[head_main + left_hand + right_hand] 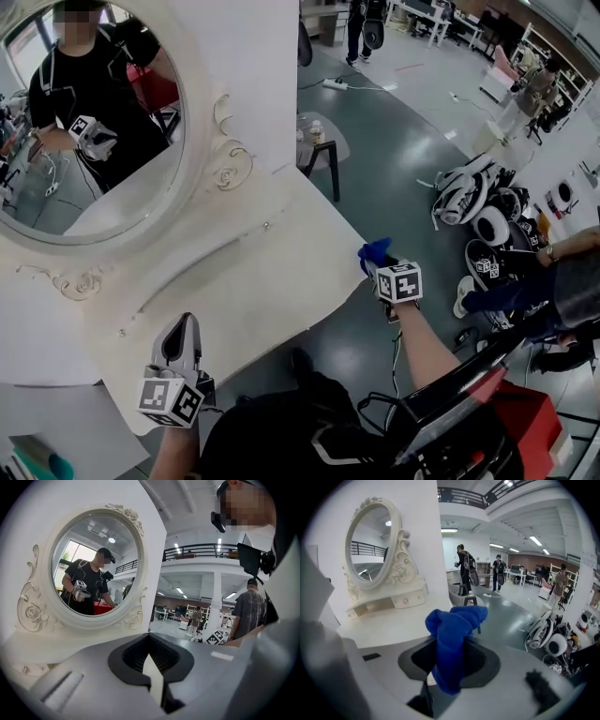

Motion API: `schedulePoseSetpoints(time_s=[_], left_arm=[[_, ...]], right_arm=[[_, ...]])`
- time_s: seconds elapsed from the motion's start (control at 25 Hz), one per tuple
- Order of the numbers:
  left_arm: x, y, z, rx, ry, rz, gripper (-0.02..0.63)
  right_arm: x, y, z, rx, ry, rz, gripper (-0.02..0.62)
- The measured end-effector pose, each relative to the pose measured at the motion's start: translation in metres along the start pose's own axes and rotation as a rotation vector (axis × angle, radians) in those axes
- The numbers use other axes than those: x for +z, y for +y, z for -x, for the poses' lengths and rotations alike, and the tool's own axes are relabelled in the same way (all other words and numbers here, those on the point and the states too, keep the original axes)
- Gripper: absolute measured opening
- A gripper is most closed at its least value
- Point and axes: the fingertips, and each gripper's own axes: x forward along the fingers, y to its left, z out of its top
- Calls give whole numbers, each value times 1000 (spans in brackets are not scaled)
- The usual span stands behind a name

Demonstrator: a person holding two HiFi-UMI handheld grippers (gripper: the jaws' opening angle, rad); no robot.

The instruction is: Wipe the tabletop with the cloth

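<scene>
The right tool (pixel 378 265) is clamped on a bright blue cloth (pixel 374 251). The cloth is bunched between the jaws, with its crumpled end standing up past the tips. In the head view the cloth is held just beside the right edge of the white dressing table (pixel 253 281), over the grey floor (pixel 394 131) rather than over the tabletop.

The left tool (pixel 182 325) hovers over the table's near edge with its jaws drawn together and nothing gripped between them. It points toward the oval mirror (pixel 94 122), whose white frame is carved with roses and scrolls.

Each tool carries a cube (pixel 401 282) faced with black-and-white square marker patterns, and these are the only print that can be made out. The mirror reflects a person in a dark T-shirt (pixel 89 89) holding one of the tools. Low drawers with small knobs (pixel 382 604) sit beneath the mirror.
</scene>
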Motion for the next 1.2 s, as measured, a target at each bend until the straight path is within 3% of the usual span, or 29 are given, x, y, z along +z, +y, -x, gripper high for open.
schedulePoseSetpoints(time_s=[0.2,0.64,0.96,1.2], left_arm=[[11,24,31,46,-50,31,9],[31,82,122,192,-154,11,9],[57,104,182,287,-216,5,8],[65,120,204,334,-258,16,8]], right_arm=[[58,83,30,121,-147,30,137],[156,283,105,376,-404,126,137],[189,405,159,543,-517,208,137],[194,452,174,574,-570,273,135]])
